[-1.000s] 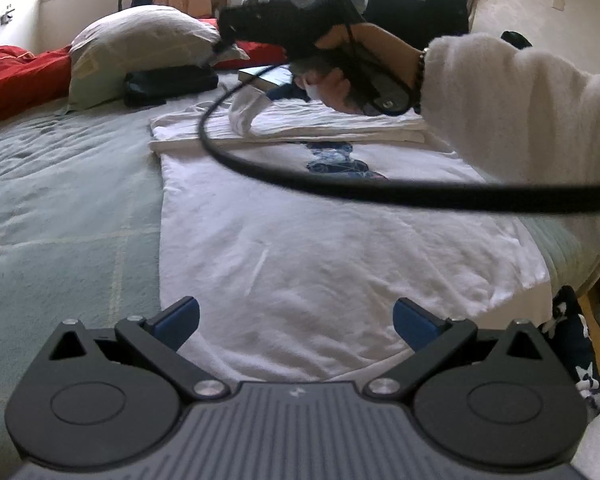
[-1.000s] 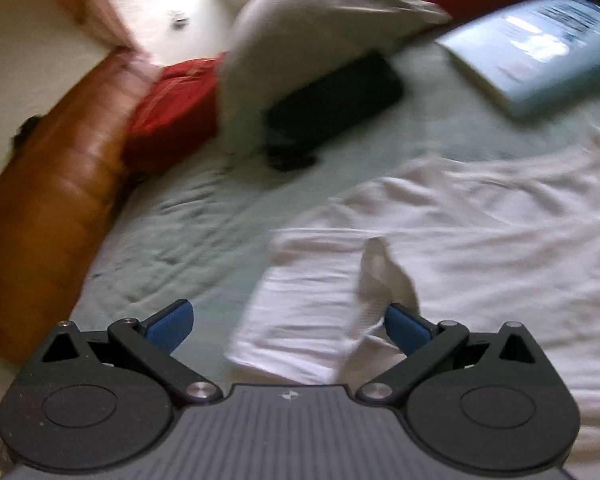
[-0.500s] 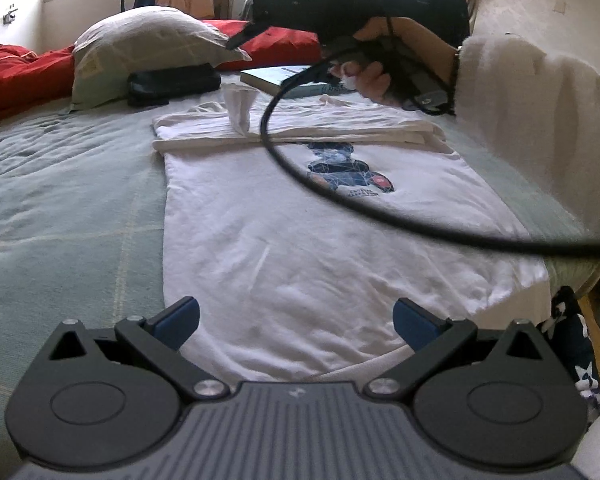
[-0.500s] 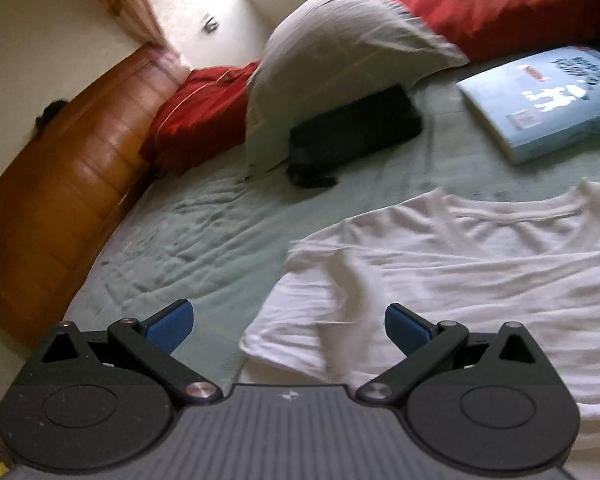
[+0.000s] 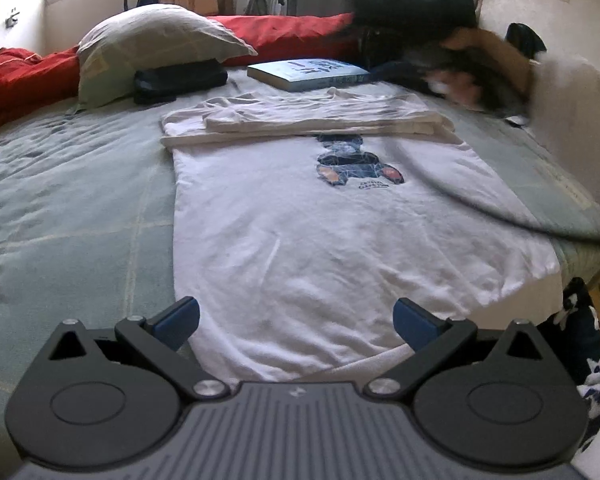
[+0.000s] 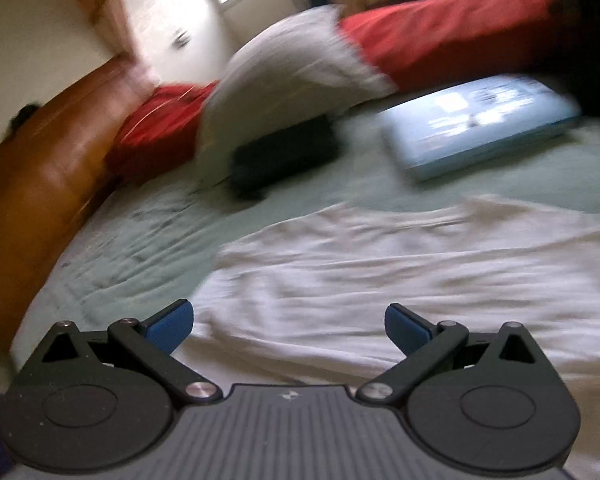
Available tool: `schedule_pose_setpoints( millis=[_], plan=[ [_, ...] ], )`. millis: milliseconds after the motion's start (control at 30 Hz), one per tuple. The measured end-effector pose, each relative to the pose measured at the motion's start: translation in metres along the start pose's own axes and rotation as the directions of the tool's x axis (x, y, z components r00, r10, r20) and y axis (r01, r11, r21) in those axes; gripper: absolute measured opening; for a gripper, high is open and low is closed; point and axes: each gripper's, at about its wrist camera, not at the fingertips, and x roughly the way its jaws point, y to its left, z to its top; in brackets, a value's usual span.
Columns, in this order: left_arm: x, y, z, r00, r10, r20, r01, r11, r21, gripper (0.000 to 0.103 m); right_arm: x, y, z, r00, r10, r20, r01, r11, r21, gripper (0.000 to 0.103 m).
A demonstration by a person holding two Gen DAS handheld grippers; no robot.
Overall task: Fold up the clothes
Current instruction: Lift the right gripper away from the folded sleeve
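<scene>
The left gripper [image 5: 296, 320] hung with its blue pads spread wide and nothing between them, just above the near hem of the white T-shirt [image 5: 320, 240]. That shirt lay flat on the pale green bedspread [image 5: 68, 208] straight ahead, its dark printed figure [image 5: 356, 164] farther along and its top part folded back into a band across the far end. Left of the gripper the bedspread ran bare and wrinkled. Beyond the fold sat a blue book [image 5: 308, 74], a black pouch [image 5: 180, 80] to its left, then a grey pillow [image 5: 152, 48] and red bedding [image 5: 284, 34] against the window wall. Far right, a blurred hand [image 5: 472, 80] in a white fleecy sleeve [image 5: 572, 120] gripped the other tool, a black cable [image 5: 500, 216] trailing over the shirt.

The right gripper [image 6: 288, 330], likewise spread and empty, hovered over the folded upper shirt; its view was smeared. Ahead lay the bedspread, book, pouch and pillow, with a wooden headboard [image 6: 32, 176] at far left.
</scene>
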Motion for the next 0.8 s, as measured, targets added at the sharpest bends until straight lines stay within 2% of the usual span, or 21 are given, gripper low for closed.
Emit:
schedule_pose_setpoints(
  millis=[67,167,233,400,467,533,700,800],
  plan=[
    [0.002,-0.001,0.002,1.0,0.007,-0.001,-0.007,1.0,0.006,0.102,-0.033,-0.033,-0.005,0.99,-0.132,0.055,0.132,0.991,-0.008,0.103],
    [0.008,-0.004,0.007,1.0,0.01,-0.008,-0.009,1.0,0.015,0.102,-0.065,-0.076,-0.021,0.935,-0.343,0.092,0.346,0.938,-0.028,0.103],
    [0.013,-0.009,0.011,1.0,0.01,-0.015,-0.01,1.0,0.025,0.102,-0.075,-0.102,-0.034,0.902,-0.424,0.077,0.427,0.904,-0.021,0.103],
    [0.026,-0.024,0.02,0.999,0.015,-0.037,-0.013,0.998,0.06,0.102,-0.067,-0.134,-0.062,0.878,-0.475,0.049,0.477,0.878,-0.029,0.103],
    [0.031,-0.029,0.022,0.999,0.019,-0.047,-0.015,0.997,0.07,0.102,-0.057,-0.139,-0.064,0.893,-0.448,0.043,0.45,0.893,-0.021,0.103],
    [0.034,-0.034,0.024,0.998,0.024,-0.057,-0.02,0.997,0.076,0.102,-0.046,-0.14,-0.06,0.893,-0.447,0.054,0.449,0.893,-0.019,0.103],
    [0.04,-0.042,0.026,0.997,0.032,-0.077,-0.026,0.996,0.086,0.102,-0.031,-0.155,-0.049,0.858,-0.511,0.05,0.511,0.859,0.006,0.103],
    [0.043,-0.044,0.027,0.996,0.033,-0.087,-0.025,0.996,0.089,0.102,-0.031,-0.161,-0.054,0.832,-0.553,0.046,0.555,0.83,-0.059,0.103]
  ],
)
